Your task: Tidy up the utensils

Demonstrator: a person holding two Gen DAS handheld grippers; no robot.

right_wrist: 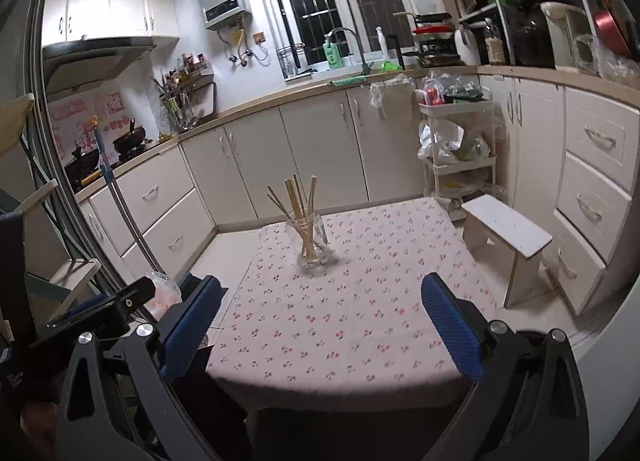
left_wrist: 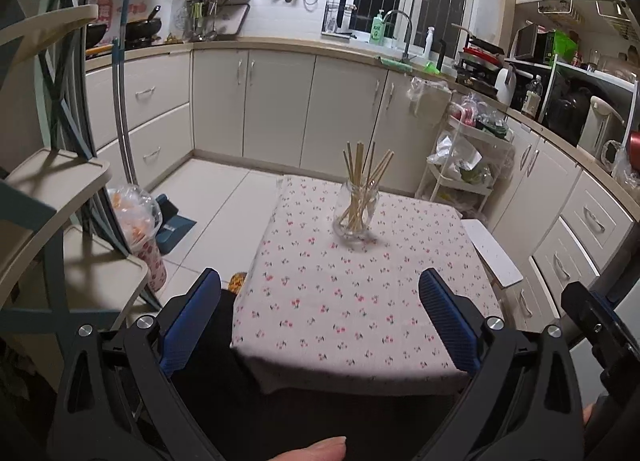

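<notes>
A clear glass jar [left_wrist: 355, 213] stands upright on a small table with a floral cloth [left_wrist: 320, 301]. Several wooden chopsticks [left_wrist: 366, 169] stand in it, fanned out. The jar also shows in the right wrist view [right_wrist: 309, 239], with the chopsticks [right_wrist: 300, 197] in it, on the same cloth [right_wrist: 340, 321]. My left gripper [left_wrist: 320, 301] is open and empty, held back over the table's near edge. My right gripper [right_wrist: 322, 309] is open and empty, also well short of the jar.
A white step stool [right_wrist: 508, 235] stands right of the table. A white trolley [right_wrist: 456, 165] with bags sits by the cabinets. A shelf unit [left_wrist: 60, 197], a broom handle [left_wrist: 120, 109] and a dustpan [left_wrist: 172, 225] are at the left.
</notes>
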